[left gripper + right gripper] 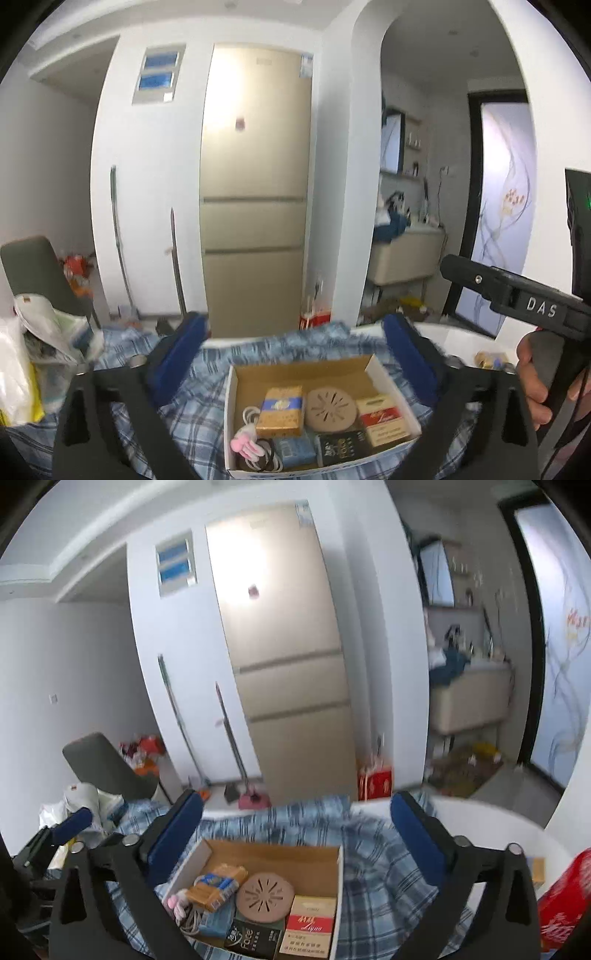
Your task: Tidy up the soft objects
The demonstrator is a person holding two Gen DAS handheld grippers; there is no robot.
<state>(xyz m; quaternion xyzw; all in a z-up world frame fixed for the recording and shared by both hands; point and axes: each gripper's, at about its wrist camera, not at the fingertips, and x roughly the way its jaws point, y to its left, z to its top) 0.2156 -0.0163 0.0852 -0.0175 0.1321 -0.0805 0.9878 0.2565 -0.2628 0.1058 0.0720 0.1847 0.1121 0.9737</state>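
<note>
Box (236,398) sits on plaid cloth (192,413) to corral small packs; left tool (295,336) and right tool (297,810) gape wide, empty, above it.

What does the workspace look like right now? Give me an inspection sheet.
Surface: white table, largely covered by a rumpled blue plaid cloth.
Job's things: open cardboard box on the cloth, holding small packs, a round perforated disc, a pink clip and hair ties.
Clutter: plastic bags at left; red package at right.
Grippers: left gripper open, empty; right gripper open, empty; both above the box.
Cables: white cord coiled in the box.
Surroundings: beige fridge, grey chair, mops against the wall.
</note>
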